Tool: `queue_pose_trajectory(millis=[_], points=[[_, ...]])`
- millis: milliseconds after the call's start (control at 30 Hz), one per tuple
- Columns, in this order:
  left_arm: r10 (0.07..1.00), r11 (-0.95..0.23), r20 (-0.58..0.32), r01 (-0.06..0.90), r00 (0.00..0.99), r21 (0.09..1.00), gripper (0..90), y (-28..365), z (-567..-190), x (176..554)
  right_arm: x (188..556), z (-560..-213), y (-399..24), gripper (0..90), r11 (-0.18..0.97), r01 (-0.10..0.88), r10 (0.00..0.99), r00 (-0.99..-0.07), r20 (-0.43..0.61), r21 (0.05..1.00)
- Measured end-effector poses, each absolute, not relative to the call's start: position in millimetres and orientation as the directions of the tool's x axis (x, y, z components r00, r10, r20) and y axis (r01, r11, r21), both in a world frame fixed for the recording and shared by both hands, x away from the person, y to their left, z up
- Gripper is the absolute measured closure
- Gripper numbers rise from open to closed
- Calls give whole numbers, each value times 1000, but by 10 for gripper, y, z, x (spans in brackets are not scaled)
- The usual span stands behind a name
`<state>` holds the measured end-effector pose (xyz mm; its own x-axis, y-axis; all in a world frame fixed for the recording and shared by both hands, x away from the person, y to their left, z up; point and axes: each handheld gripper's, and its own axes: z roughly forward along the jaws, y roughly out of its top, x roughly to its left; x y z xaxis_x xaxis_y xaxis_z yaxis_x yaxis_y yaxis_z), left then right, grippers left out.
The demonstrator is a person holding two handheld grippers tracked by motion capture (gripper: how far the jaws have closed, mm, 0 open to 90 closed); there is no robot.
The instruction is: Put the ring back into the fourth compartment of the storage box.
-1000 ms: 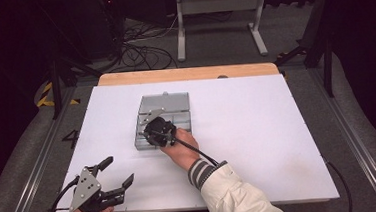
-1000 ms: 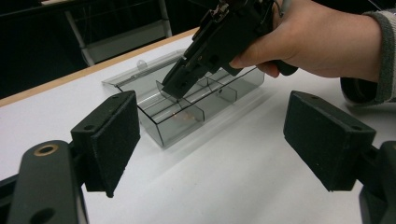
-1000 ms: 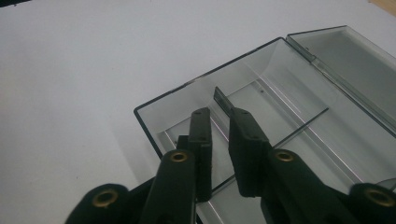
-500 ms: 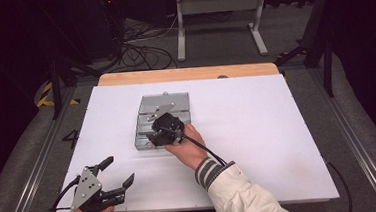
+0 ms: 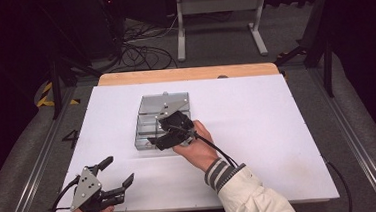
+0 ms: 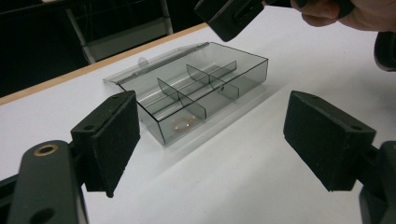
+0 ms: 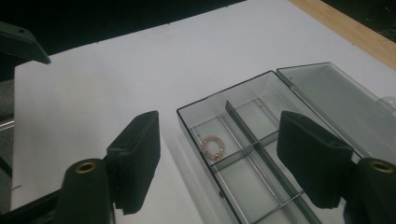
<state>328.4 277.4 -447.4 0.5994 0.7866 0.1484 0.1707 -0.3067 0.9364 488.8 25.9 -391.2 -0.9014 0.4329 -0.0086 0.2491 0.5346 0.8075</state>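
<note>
- A small ring of pinkish and gold beads (image 7: 213,147) is lying in a corner compartment of the clear smoky-grey plastic divider box (image 7: 261,140), whose lid is lying open behind it.
- The right gripper (image 5: 170,132) is hovering over the box, jaws spread, gripping nothing.
- The left gripper (image 5: 104,187) is waiting near the white table's (image 5: 257,116) front edge, jaws apart, empty.
- Judging by this, the placing looks done and closing the lid may be left.

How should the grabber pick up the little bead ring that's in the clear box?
Probably from straight above. The bead ring lies flat in an end compartment of the clear box, with walls and a divider close around it, so a sideways approach looks blocked. With the lid open, the right gripper could lower its open jaws and pinch across the ring's outer edge.
</note>
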Motion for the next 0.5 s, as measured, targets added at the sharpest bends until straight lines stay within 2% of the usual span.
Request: queue_pose_trajectory(millis=[267,500], points=[[787,-308,150,169,599,936,190,2771,-4475,3281,4858,-3858,168,231,527,242,429,-903,-9,815],[787,-308,149,171,599,936,190,2773,-4474,3281,4798,-3812,123,225,524,224,437,-899,-34,822]])
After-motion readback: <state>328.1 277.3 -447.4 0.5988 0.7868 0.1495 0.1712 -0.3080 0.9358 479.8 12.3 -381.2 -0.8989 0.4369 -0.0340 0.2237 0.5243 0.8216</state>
